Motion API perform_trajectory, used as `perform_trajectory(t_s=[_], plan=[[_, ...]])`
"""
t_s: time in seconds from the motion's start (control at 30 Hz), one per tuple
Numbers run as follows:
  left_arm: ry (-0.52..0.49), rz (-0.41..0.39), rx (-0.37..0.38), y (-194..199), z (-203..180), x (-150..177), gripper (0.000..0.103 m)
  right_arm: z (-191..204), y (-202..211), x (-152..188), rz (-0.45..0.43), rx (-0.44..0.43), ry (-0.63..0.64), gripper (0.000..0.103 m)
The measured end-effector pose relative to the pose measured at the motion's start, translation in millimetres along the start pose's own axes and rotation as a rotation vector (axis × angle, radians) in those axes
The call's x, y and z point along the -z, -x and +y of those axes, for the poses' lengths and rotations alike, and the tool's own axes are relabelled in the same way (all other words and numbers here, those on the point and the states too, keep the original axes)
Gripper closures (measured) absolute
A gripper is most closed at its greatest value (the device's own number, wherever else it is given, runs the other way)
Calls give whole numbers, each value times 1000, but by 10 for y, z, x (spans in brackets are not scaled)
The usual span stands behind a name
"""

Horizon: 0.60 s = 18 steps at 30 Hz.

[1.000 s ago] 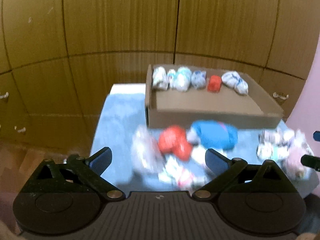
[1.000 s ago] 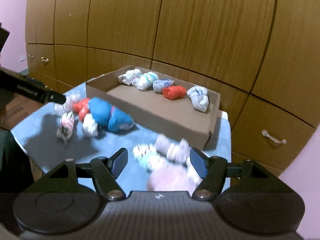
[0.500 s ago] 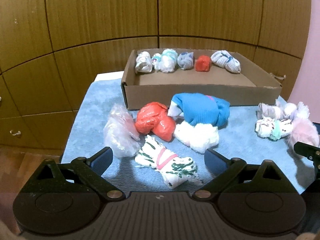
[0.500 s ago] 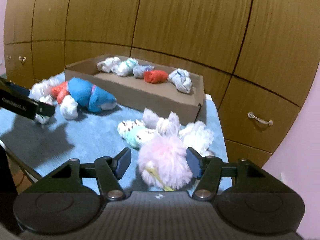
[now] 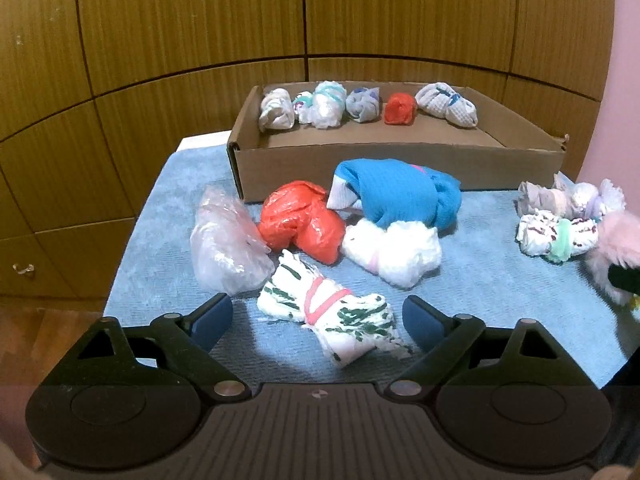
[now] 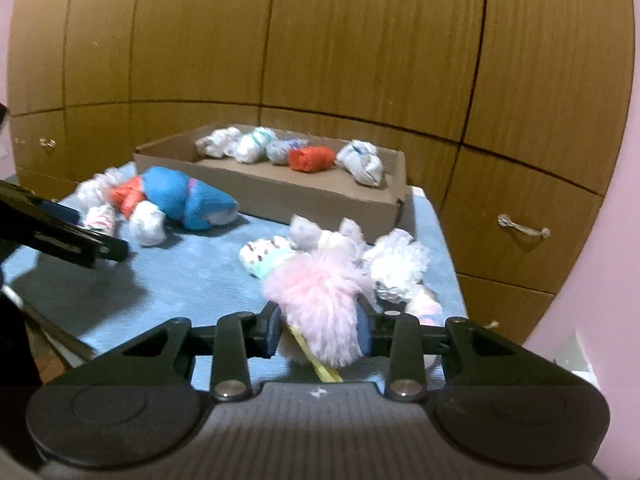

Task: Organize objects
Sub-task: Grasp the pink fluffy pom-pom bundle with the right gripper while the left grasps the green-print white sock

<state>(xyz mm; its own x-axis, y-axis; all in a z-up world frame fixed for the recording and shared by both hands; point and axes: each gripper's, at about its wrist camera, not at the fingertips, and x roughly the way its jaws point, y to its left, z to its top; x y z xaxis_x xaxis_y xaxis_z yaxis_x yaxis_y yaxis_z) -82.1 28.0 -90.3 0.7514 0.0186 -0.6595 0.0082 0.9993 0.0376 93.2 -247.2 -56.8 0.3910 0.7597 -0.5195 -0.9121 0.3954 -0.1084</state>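
A cardboard box (image 5: pixel 400 164) (image 6: pixel 304 196) at the back of the blue mat holds a row of several rolled bundles. My right gripper (image 6: pixel 318 330) is shut on a fluffy pink bundle (image 6: pixel 320 300), which also shows at the right edge of the left wrist view (image 5: pixel 616 240). My left gripper (image 5: pixel 318 320) is open, its fingers either side of a white bundle with green marks and a pink band (image 5: pixel 332 312). Behind it lie a clear plastic bag (image 5: pixel 226 240), a red bundle (image 5: pixel 304 224), a blue bundle (image 5: pixel 396 196) and a white bundle (image 5: pixel 394 250).
More pale bundles (image 6: pixel 360 248) lie beside the pink one near the mat's right edge (image 6: pixel 448 264). Wooden cabinet doors (image 6: pixel 360 40) with drawer handles stand behind and to the sides. The left gripper's body (image 6: pixel 60 236) juts in at the left of the right wrist view.
My right gripper moved forward over the pink bundle and closed on it. My left gripper came lower and closer to the green-marked bundle, staying open.
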Motion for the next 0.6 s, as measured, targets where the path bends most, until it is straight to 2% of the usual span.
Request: perform_trajectory(t_s=[0.17, 0.37, 0.47, 0.6], plan=[[-9, -3, 23, -43, -43, -36, 8, 56, 3, 8, -14, -53, 3, 70], [-1, -13, 37, -32, -54, -6, 12, 53, -76, 37, 2, -16, 3, 61], [0, -22, 46, -17, -56, 1, 16, 45, -119, 33, 7, 1, 4, 59], [-5, -39, 71, 42, -58, 22, 34, 31, -162, 35, 15, -14, -8, 65]])
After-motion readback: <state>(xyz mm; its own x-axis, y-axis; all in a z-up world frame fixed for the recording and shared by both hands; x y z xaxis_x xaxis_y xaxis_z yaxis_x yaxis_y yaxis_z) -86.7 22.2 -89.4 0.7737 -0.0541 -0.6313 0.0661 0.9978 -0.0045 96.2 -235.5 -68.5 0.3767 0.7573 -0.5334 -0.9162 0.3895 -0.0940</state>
